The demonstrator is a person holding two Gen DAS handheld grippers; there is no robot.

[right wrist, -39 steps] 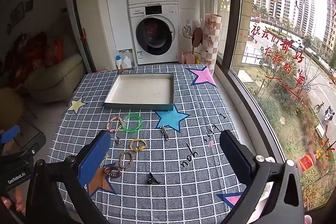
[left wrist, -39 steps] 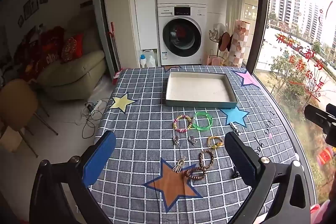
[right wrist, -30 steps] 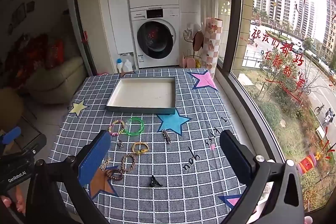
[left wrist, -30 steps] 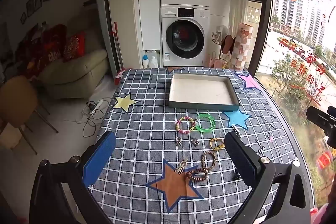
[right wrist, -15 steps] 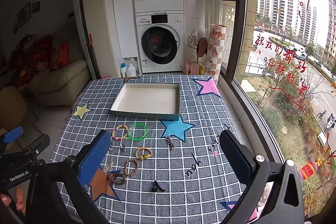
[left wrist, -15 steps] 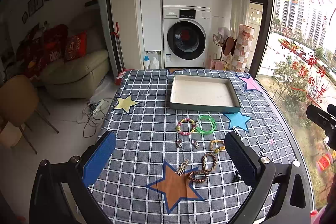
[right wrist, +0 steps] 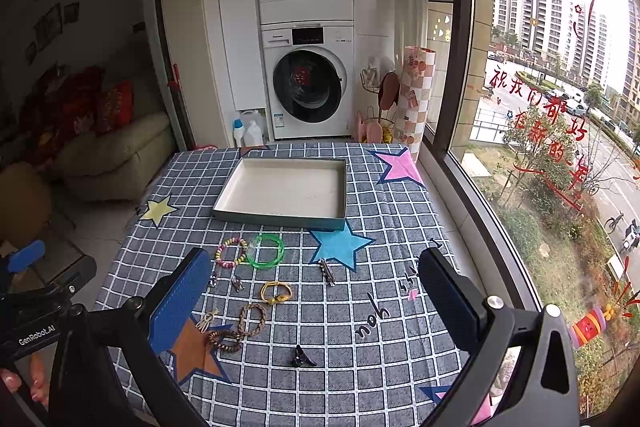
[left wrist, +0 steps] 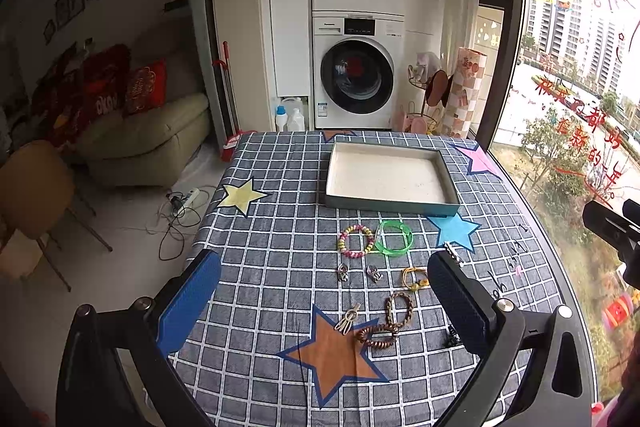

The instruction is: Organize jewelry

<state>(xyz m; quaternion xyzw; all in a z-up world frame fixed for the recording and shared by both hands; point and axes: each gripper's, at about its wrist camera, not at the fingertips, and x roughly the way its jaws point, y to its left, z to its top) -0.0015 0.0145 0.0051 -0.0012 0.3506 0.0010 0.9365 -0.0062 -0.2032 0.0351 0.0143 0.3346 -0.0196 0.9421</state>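
Desk (left wrist: 280, 267) under grey checked cloth with stars. On it: shallow tray (left wrist: 390, 202) at far side; nearer, beaded bracelet (left wrist: 355, 241), green bangle (left wrist: 394, 237), braided bands (left wrist: 398, 308), small clips (right wrist: 327, 271).

Matt checked cloth tablecloth (left wrist: 280, 291), glossy translucent green plastic bangle (left wrist: 394, 237), smooth matt-walled tray (left wrist: 390, 205).

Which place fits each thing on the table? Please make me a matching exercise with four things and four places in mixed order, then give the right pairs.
Things:
1. green bangle
2. black hair claw
3. tray
4. silver hair clip

Places:
A. far end of the table, beyond all the jewelry
B. touching the beaded bracelet
C. at the lower tip of the blue star
D. nearest the camera, alone

Pairs: 1-B, 2-D, 3-A, 4-C
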